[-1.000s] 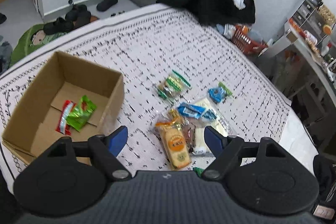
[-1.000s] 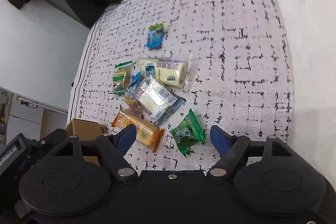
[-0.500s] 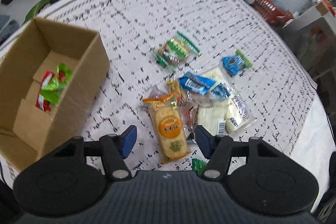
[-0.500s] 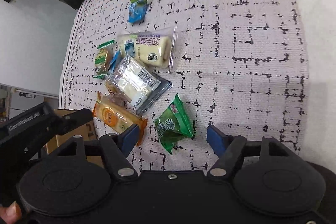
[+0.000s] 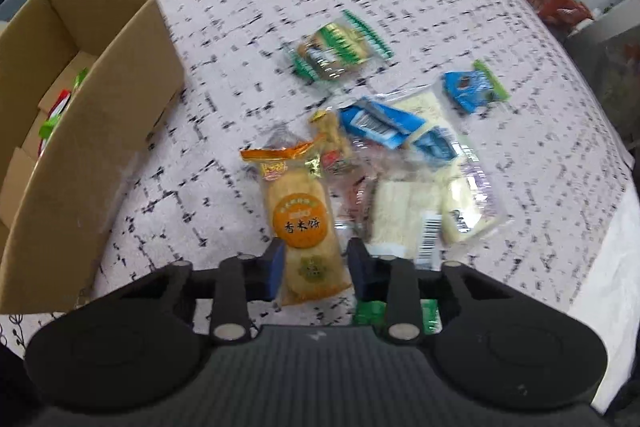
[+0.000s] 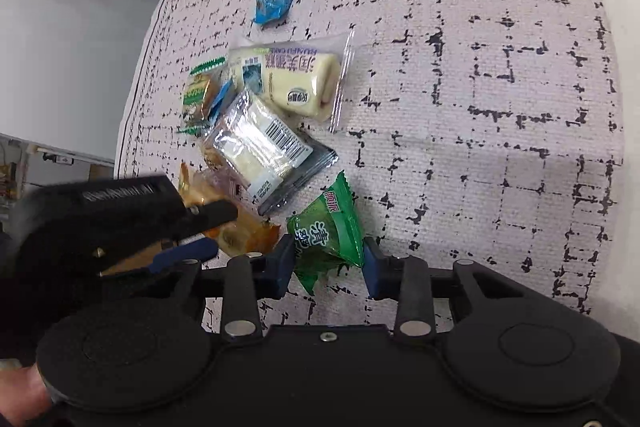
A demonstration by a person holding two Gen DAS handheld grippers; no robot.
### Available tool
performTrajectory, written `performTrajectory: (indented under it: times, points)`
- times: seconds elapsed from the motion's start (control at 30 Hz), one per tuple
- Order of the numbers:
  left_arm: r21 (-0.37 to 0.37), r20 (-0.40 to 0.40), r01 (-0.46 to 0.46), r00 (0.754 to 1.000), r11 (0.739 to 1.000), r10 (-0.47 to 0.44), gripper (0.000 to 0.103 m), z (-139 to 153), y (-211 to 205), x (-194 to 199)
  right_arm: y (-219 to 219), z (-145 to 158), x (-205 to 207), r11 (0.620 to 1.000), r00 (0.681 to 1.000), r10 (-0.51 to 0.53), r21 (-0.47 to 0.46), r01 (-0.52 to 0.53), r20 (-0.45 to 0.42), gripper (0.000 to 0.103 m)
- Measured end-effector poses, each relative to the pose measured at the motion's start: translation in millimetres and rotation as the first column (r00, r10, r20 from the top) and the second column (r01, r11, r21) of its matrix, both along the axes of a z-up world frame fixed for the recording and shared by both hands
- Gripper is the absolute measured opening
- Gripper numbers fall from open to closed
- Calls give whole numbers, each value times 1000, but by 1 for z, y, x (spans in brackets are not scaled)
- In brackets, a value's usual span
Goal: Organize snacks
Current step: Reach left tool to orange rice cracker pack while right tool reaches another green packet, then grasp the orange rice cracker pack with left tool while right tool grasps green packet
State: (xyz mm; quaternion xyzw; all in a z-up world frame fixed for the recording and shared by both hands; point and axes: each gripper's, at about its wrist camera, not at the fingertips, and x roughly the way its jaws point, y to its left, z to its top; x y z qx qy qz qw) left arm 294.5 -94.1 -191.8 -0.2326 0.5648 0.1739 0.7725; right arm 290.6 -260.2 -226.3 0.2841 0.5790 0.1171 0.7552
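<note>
Orange film wraps the rice-cracker pack (image 5: 306, 223), which lies on the patterned bed cover (image 5: 248, 39) beside the cardboard box (image 5: 100, 131). My left gripper (image 5: 315, 265) has its jaws close on the pack's near end; I cannot tell whether they clamp. My right gripper (image 6: 326, 263) brackets the green packet (image 6: 328, 231), jaws apart. I judge both light, crinkly, slippery and crushable: hold across the width, gently.
</note>
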Motion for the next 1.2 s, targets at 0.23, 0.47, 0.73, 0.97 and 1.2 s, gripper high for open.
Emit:
performTrajectory:
  times: [0.23, 0.47, 0.73, 0.97, 1.2]
  points:
    - [-20, 33, -16, 999, 1000, 17, 26, -2, 7, -6, -11, 1, -4, 999, 1000, -23, 34, 23, 18, 34]
    - [-53, 59, -14, 998, 998, 18, 15, 1, 12, -12, -12, 5, -8, 999, 999, -35, 39, 34, 35, 34]
    - [-83, 2, -26, 1000, 996, 26, 57, -17, 15, -13, -7, 8, -9, 999, 999, -28, 20, 27, 41, 34]
    - [-111, 73, -71, 994, 991, 80, 56, -32, 24, -22, -4, 5, -7, 1000, 999, -31, -3, 31, 39, 34]
    - [-132, 116, -42, 992, 990, 57, 36, -31, 34, -27, -2, 6, -5, 999, 998, -36, -14, 36, 43, 34]
